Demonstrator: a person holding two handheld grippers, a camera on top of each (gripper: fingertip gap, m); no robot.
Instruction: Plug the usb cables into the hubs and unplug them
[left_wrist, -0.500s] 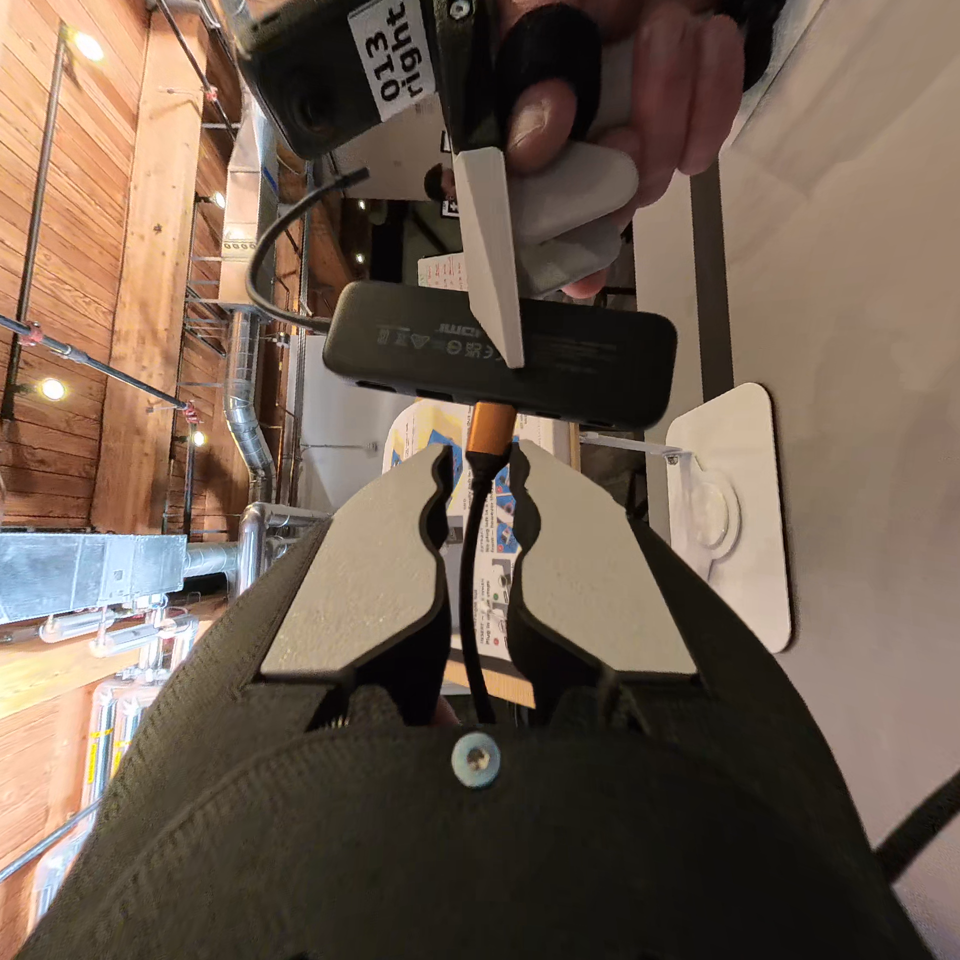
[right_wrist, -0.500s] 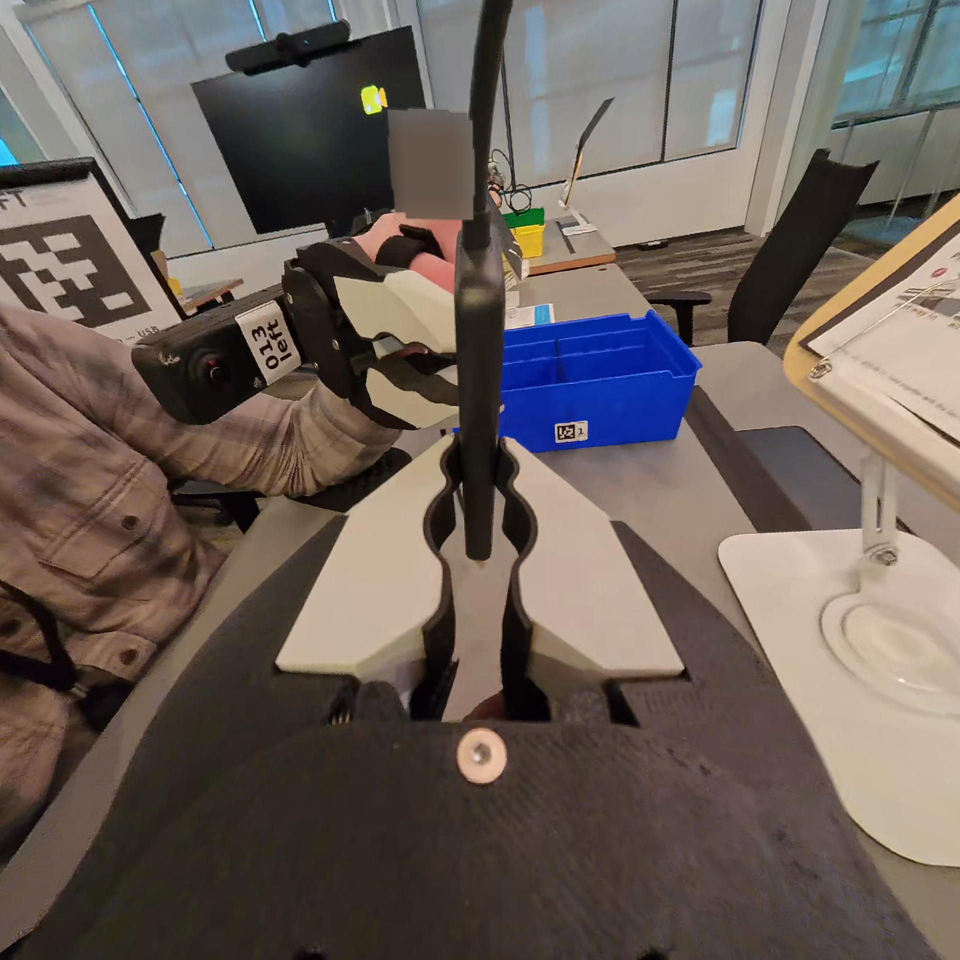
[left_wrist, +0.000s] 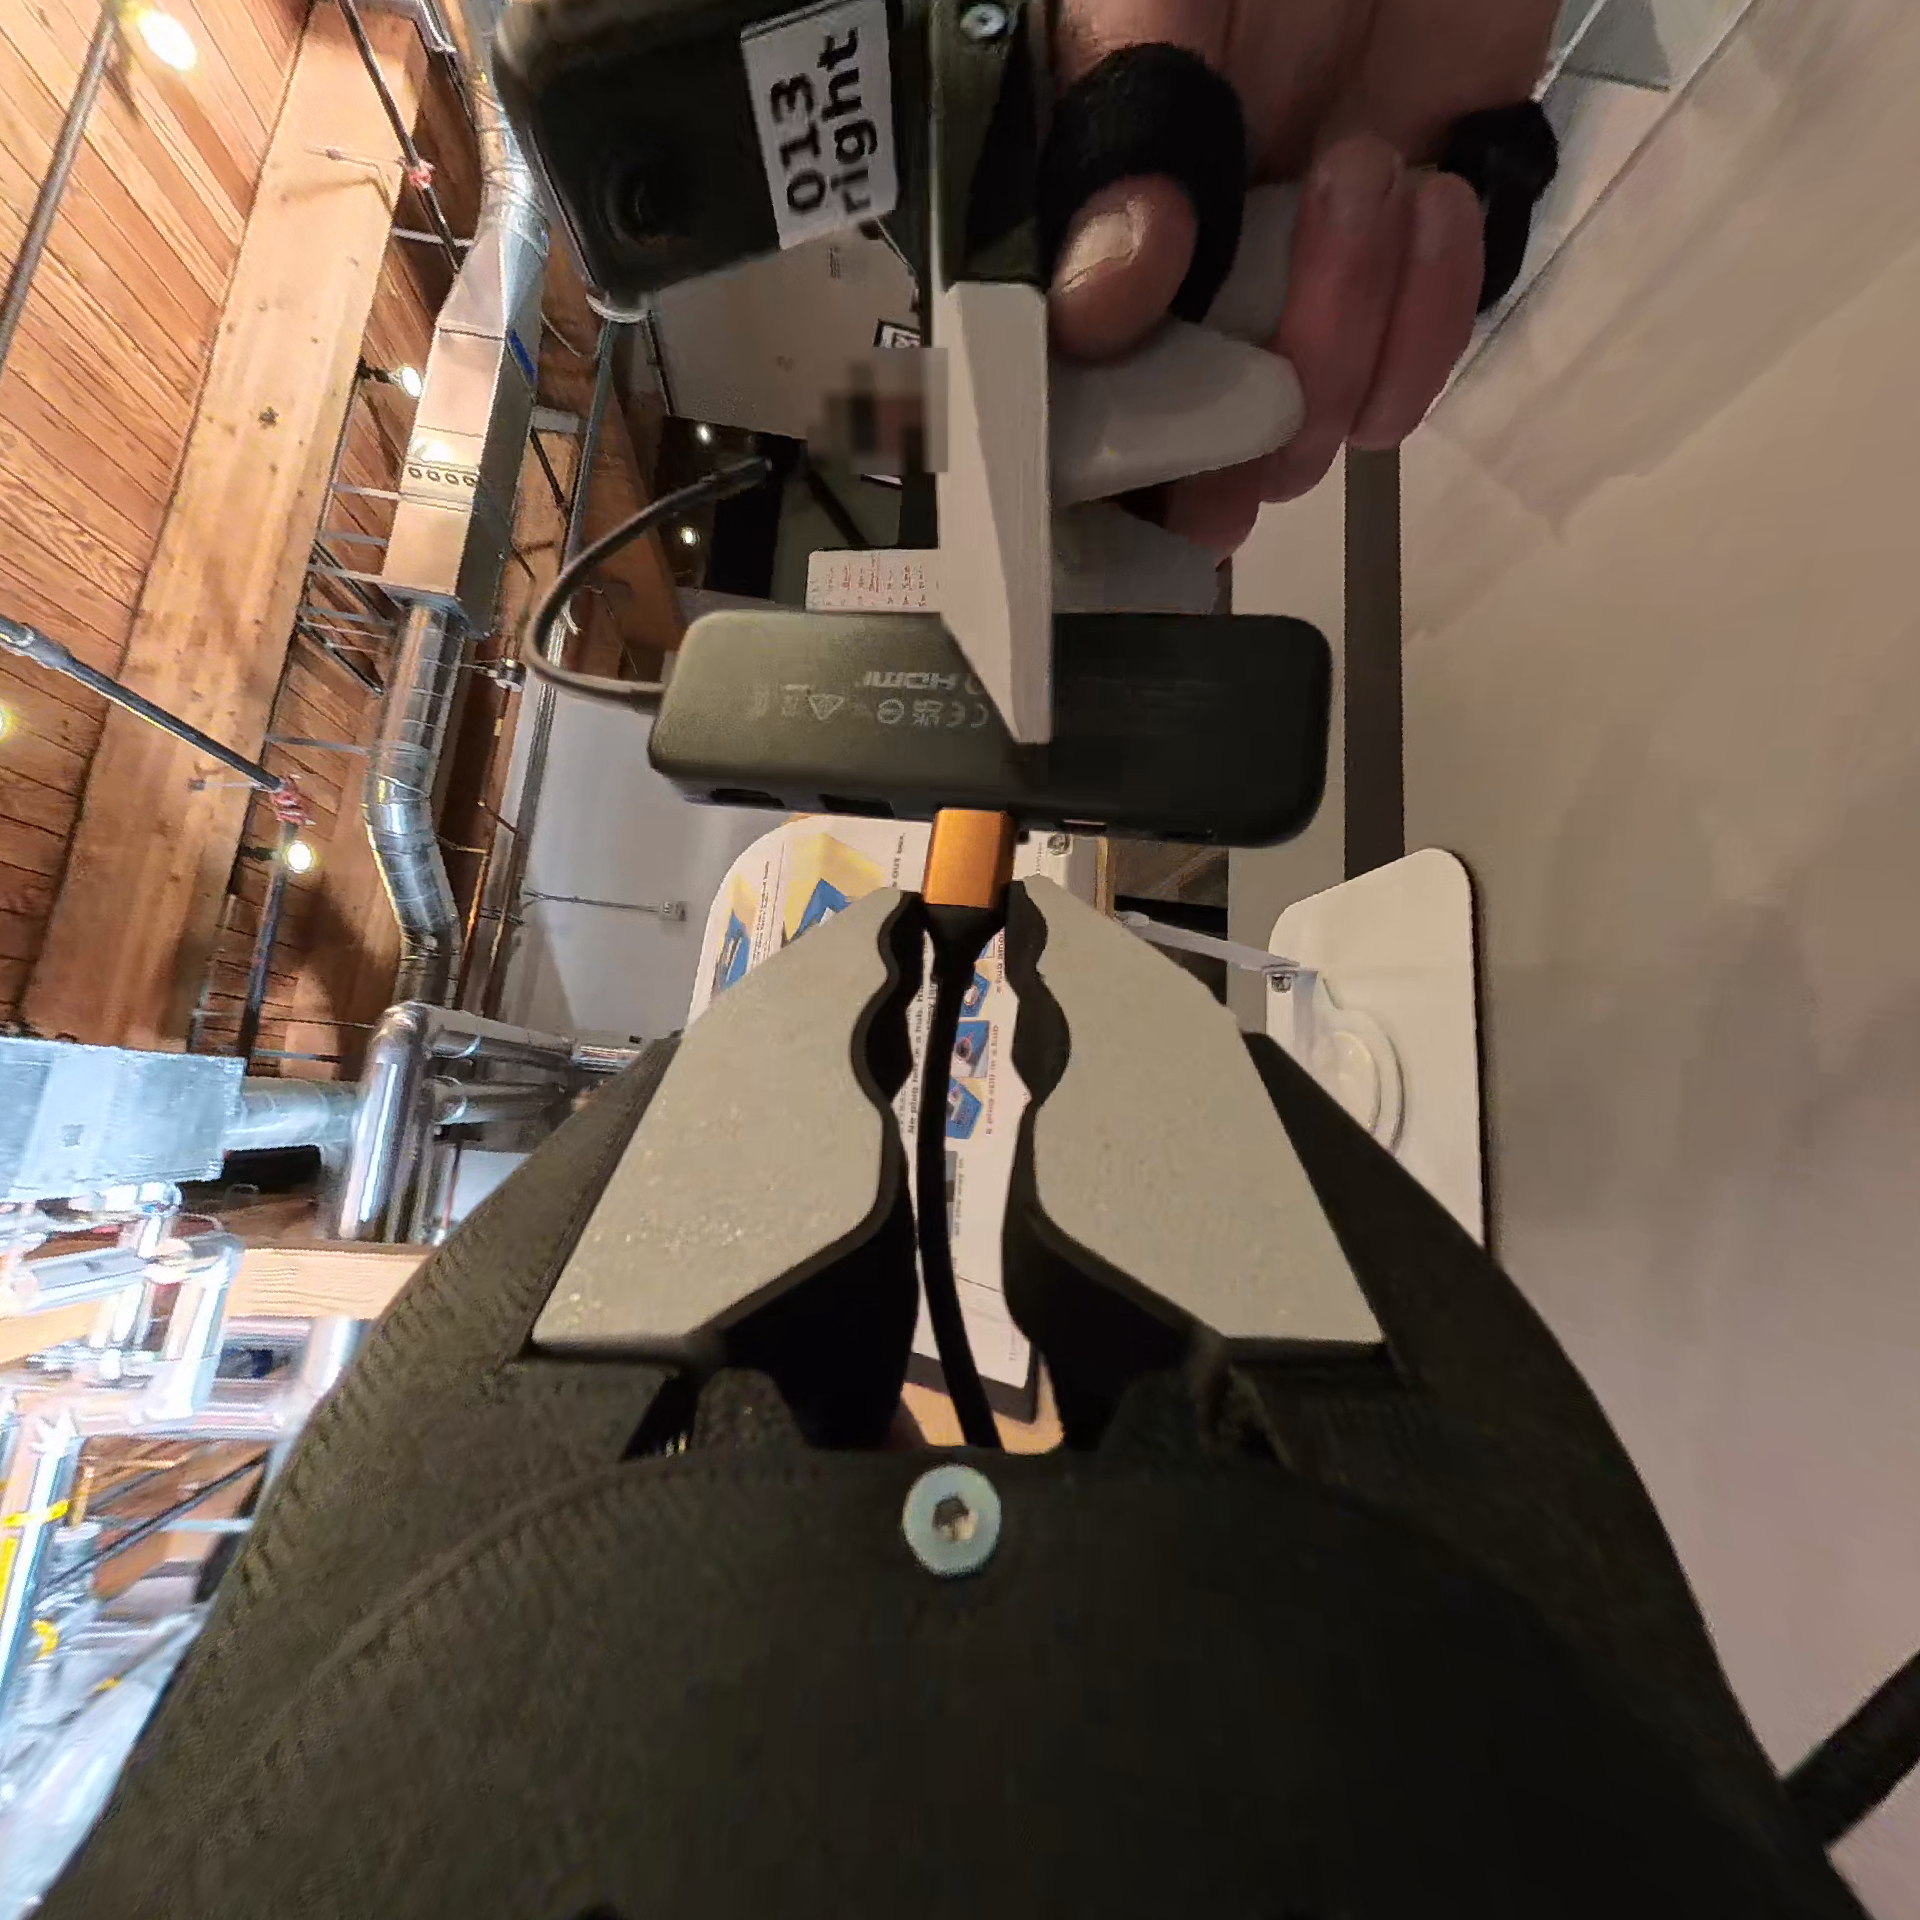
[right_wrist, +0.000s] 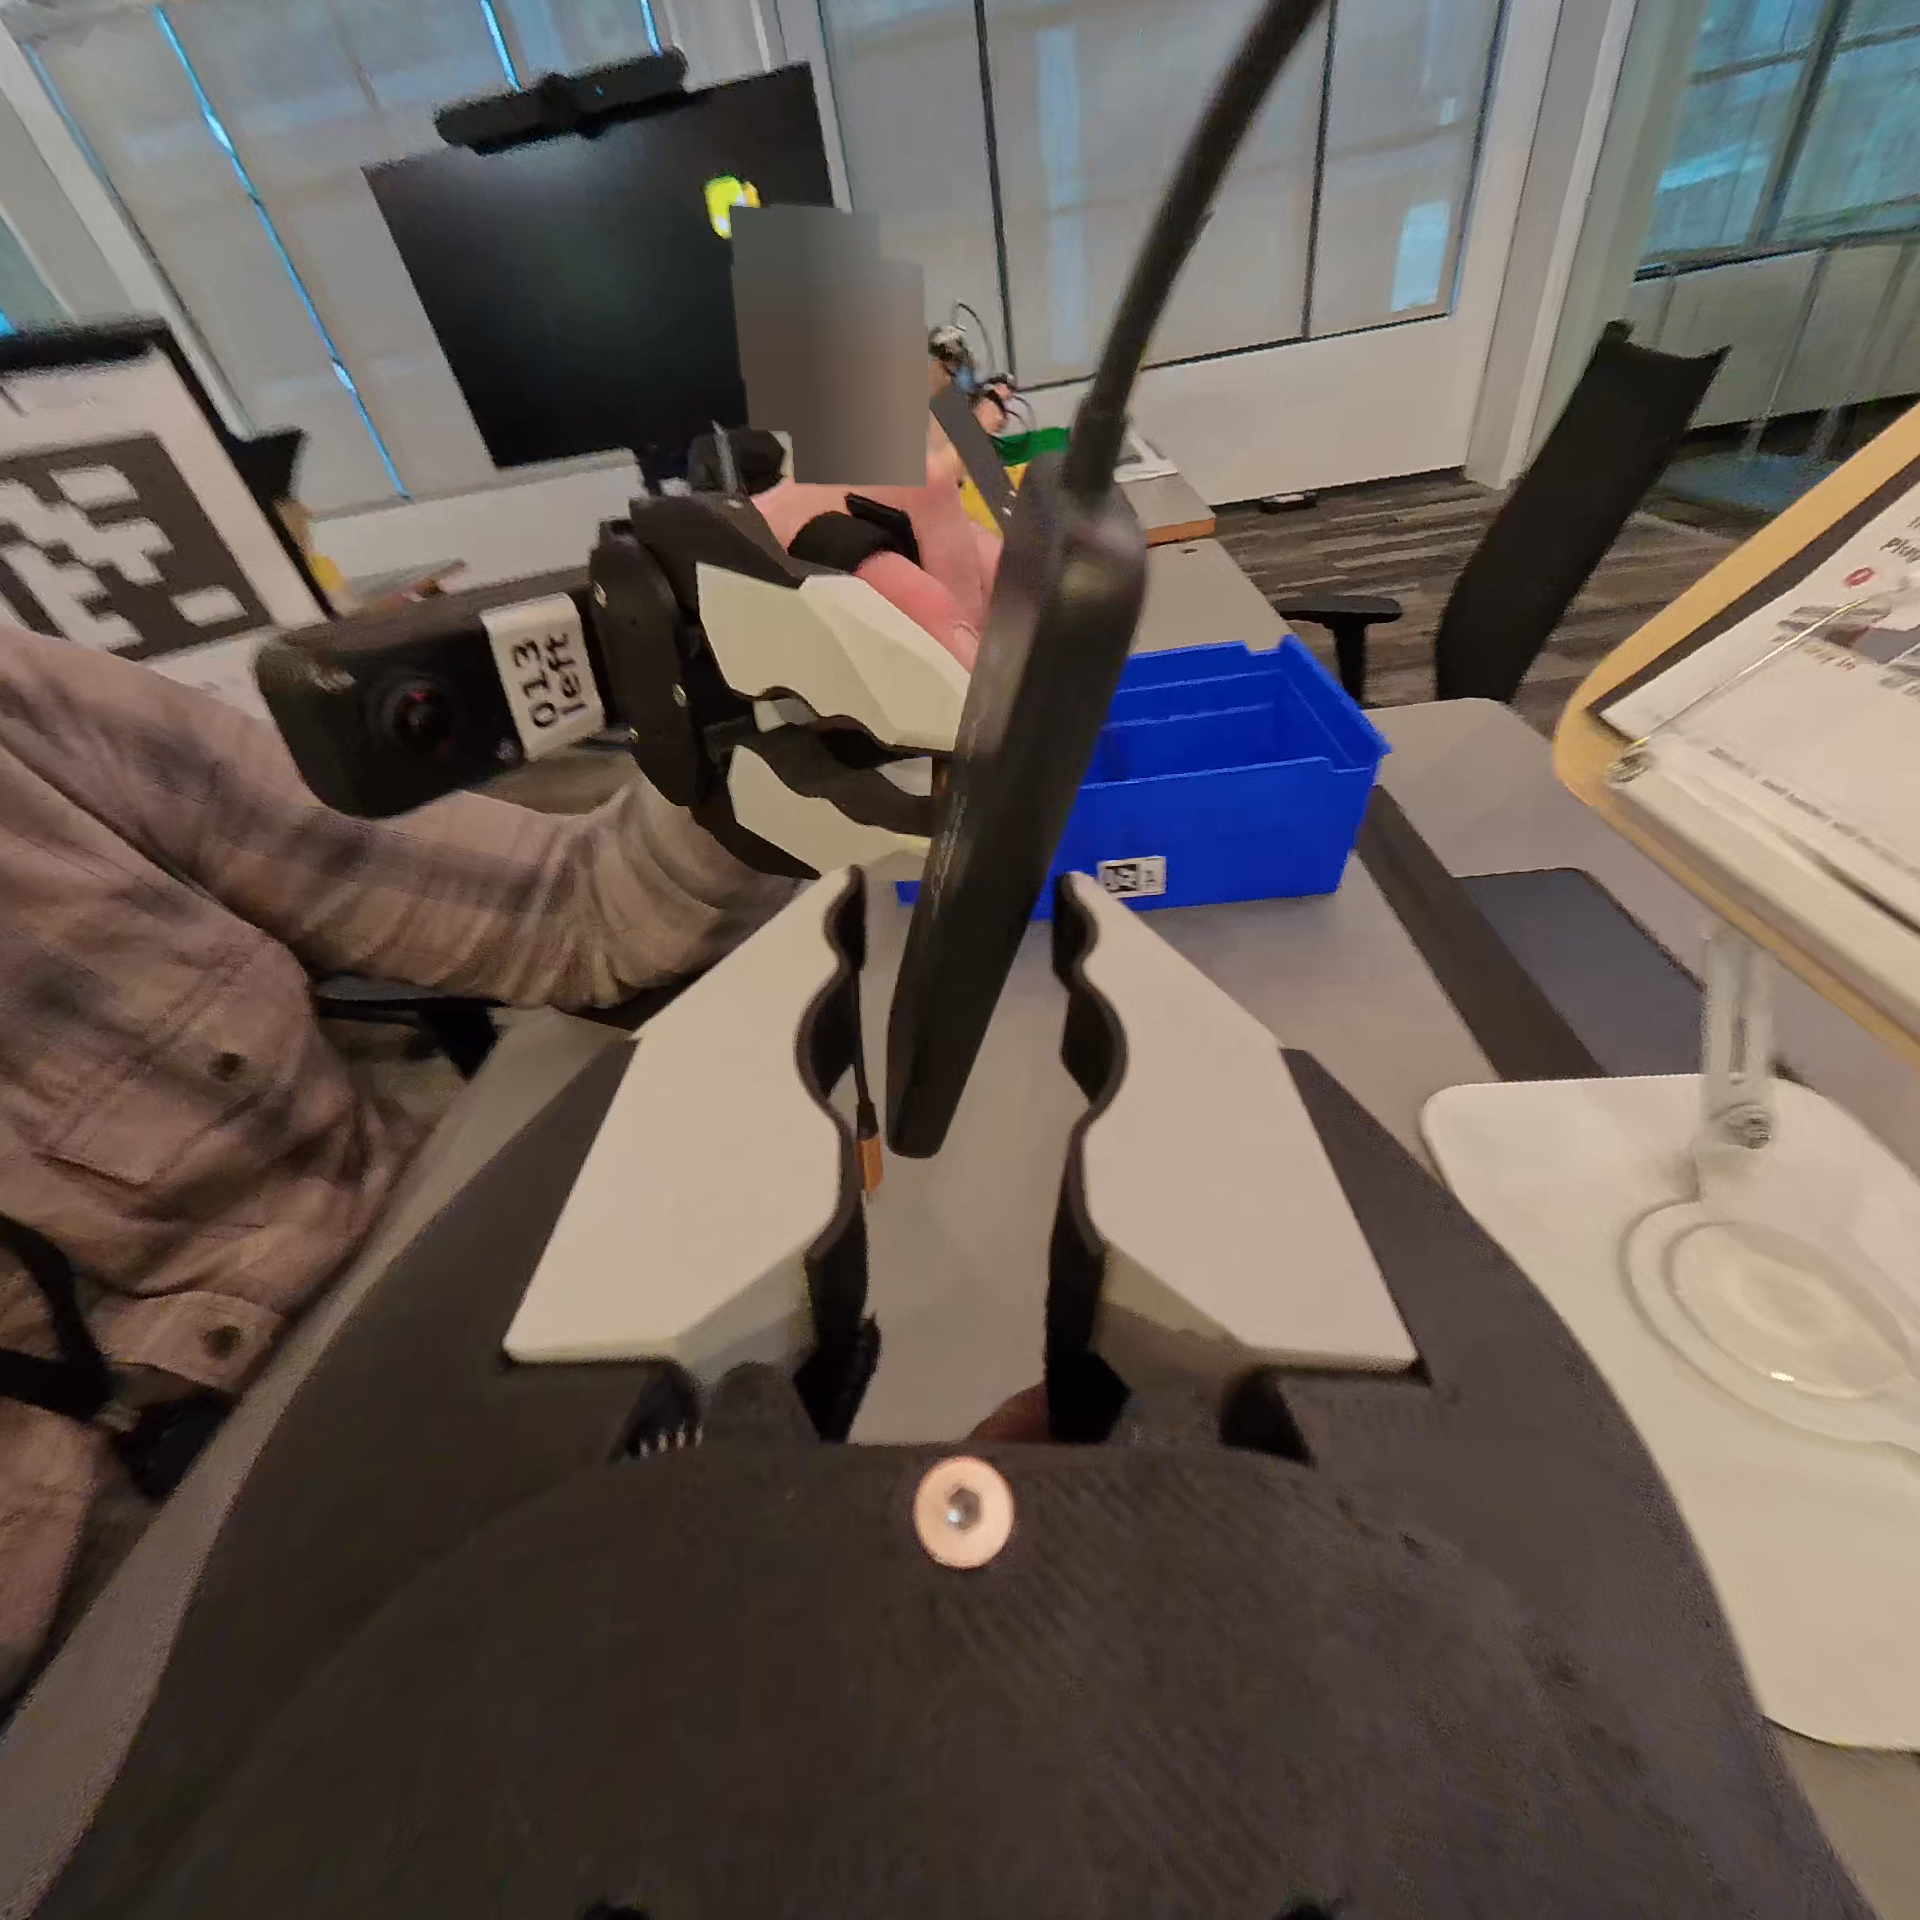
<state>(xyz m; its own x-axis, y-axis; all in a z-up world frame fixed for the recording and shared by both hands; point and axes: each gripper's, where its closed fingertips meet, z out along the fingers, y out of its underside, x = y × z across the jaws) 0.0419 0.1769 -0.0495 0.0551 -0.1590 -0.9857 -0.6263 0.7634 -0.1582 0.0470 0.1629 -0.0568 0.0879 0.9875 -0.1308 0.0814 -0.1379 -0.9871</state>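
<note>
Hub between two grippers
The flat dark plastic USB hub (right_wrist: 997, 790) stands upright between the right gripper (right_wrist: 956, 914) fingers; the blue plastic bin (right_wrist: 1226, 790) sits behind it.

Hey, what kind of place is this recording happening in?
Probably an open office or lab workspace. The right wrist view shows a wall-mounted dark screen with a camera bar above it, an office chair and a grey desk; the left wrist view shows exposed metal ducting against a wood-plank ceiling.

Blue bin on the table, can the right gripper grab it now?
Probably not straight away. The black hub hangs between the open jaws of the right gripper, directly in front of the blue bin, and the left gripper sits there too.
</note>
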